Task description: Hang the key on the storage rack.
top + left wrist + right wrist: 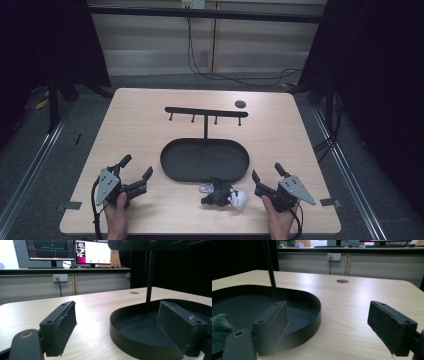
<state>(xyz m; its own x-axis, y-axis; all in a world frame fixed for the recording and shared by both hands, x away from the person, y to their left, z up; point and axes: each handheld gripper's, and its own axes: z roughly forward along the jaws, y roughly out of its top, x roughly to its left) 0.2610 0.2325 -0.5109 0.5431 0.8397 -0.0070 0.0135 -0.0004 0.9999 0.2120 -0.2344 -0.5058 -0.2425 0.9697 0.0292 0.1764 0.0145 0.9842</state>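
While both claws rest wide open and empty on the desk [150, 105], the small plush keychain [222, 194], a dark and white bundle, lies just in front of the black oval tray [170, 170], touching or nearly touching its near rim. From that tray, the right claw [265, 179] sits to the near right and the left claw [136, 172] to the near left. The keychain lies left of the right claw, its long axis roughly across the desk; the right hand is clearly nearer. One tray, one hook stand [206, 112] with four hooks, one keychain.
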